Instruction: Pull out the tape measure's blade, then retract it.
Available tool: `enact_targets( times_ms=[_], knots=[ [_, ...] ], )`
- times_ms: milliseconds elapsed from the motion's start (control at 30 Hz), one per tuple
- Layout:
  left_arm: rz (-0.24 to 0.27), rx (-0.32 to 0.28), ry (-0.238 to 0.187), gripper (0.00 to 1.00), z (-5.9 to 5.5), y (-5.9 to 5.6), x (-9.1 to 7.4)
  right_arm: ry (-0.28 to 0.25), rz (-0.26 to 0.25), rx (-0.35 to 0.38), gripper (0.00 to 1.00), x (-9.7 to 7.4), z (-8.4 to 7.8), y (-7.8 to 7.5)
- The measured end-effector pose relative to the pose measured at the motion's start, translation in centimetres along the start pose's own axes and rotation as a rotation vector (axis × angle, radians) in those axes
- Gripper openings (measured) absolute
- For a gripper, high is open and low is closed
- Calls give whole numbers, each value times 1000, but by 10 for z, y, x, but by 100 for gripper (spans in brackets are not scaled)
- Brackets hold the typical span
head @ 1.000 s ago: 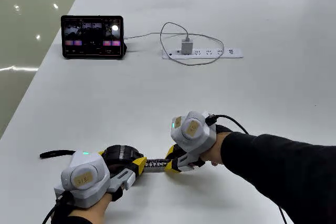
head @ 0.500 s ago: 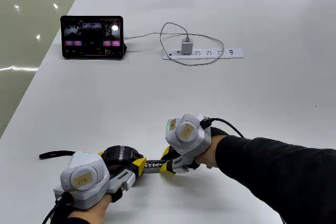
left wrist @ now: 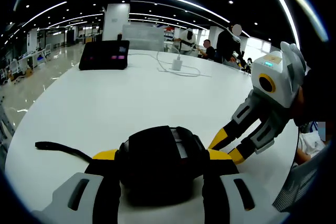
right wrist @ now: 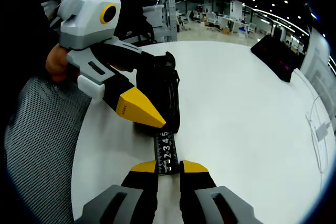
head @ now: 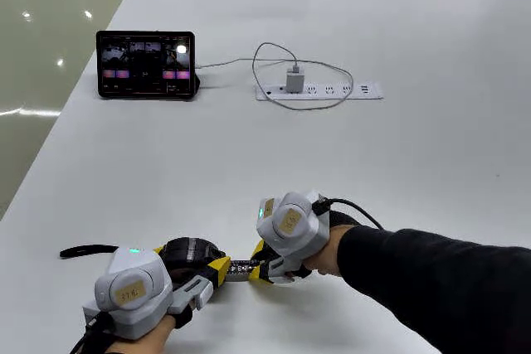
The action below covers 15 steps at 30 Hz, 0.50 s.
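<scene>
A black tape measure case [head: 189, 251] lies on the white table [head: 274, 147] near its front edge, and my left gripper [head: 196, 263] is shut on it. In the left gripper view the case [left wrist: 159, 167] fills the gap between the yellow-tipped fingers [left wrist: 106, 155]. A short length of blade [right wrist: 166, 150], marked 2 to 5, runs out of the case [right wrist: 164, 95]. My right gripper [right wrist: 169, 168] is shut on the blade's end, close to the case; in the head view it [head: 259, 270] sits just right of the case. A black strap [head: 81, 250] trails left.
A tablet [head: 146, 64] stands at the back left. To its right lies a white power strip [head: 319, 89] with a charger and a looped cable. The table's left edge [head: 58, 143] drops to a shiny floor. People stand far behind the table.
My right gripper has moved left towards the case with the blade's end in it, so less blade shows. The left gripper and case have stayed put.
</scene>
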<state>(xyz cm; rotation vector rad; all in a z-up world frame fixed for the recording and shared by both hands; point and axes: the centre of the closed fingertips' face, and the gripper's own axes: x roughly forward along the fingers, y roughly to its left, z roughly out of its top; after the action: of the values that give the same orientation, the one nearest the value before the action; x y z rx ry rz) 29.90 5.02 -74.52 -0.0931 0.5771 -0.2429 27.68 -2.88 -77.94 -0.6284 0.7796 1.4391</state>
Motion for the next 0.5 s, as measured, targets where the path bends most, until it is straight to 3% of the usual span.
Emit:
enact_targets(
  times_ms=[133, 500],
  knots=[
    [0, -2, 1, 58, 0, 0, 0, 6, -1, -29, 12, 1, 1, -1],
    [-1, -4, 0, 58, 0, 0, 0, -9, 9, 5, 11, 7, 9, 0]
  ],
)
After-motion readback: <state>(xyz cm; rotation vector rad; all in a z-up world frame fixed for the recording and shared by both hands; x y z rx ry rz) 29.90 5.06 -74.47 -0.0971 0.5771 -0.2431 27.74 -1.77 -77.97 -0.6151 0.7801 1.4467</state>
